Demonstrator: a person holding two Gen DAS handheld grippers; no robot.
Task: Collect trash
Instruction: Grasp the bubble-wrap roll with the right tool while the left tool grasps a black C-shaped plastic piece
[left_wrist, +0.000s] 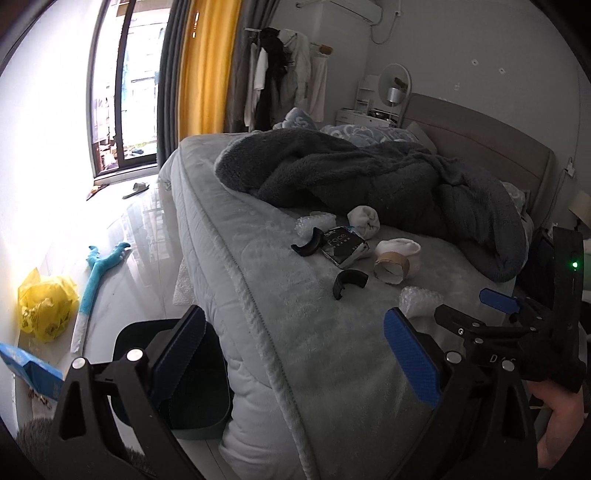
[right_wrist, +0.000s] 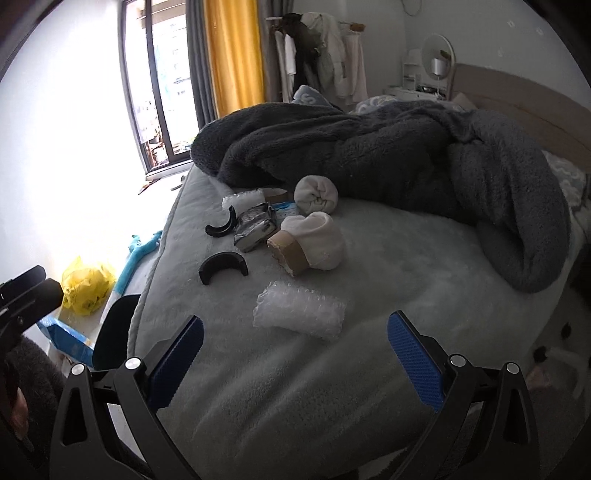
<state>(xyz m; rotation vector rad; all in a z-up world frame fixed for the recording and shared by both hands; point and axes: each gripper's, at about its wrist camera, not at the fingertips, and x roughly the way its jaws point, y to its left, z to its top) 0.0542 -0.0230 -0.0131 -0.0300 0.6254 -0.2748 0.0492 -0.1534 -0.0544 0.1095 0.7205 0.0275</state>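
While both claws hang spread and empty over the grey bed (right_wrist: 388, 266), the right gripper (right_wrist: 295, 354) has a bubble-wrap roll (right_wrist: 300, 309) just ahead between its fingers. Beyond that lie a cardboard tape core (right_wrist: 286, 254), two black curved pieces and a crumpled wrapper (right_wrist: 255, 229). Below the left gripper (left_wrist: 295, 354), a dark bin (left_wrist: 195, 398) stands beside the mattress.

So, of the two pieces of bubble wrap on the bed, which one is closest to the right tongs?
The bubble wrap roll lying alone just ahead of the right tongs. The other piece sits farther back, beyond the black curved parts.
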